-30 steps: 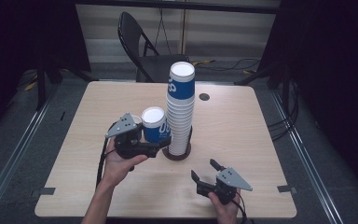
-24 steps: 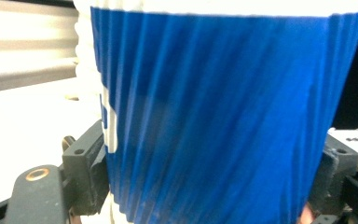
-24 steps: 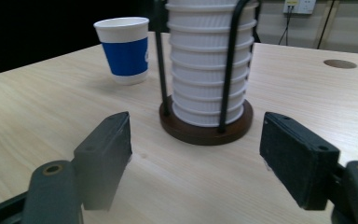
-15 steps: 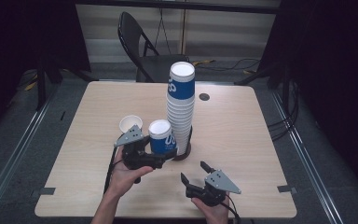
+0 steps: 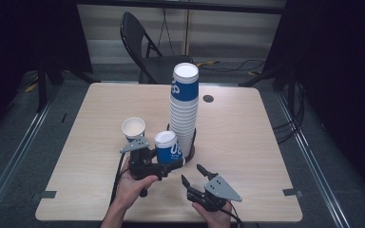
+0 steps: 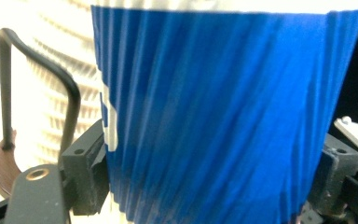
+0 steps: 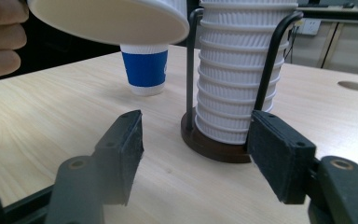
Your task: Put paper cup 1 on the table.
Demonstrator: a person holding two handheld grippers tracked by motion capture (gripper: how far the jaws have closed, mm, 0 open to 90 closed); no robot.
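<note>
Blue ribbed cup (image 5: 169,149) upright (white rim); just beside cup stack (image 5: 184,107)

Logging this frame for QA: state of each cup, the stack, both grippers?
held cup: upright, clamped, off the table
left gripper: shut on held cup
right gripper: open, jaws just closing, nothing between
loose cup: upright on table, empty
cup stack: upright in holder

the blue ribbed paper cup (image 6: 214,116) is running off the left gripper view's top and bottom edges, blurring and hiding most of the tall white cup stack (image 6: 51,70).
</note>
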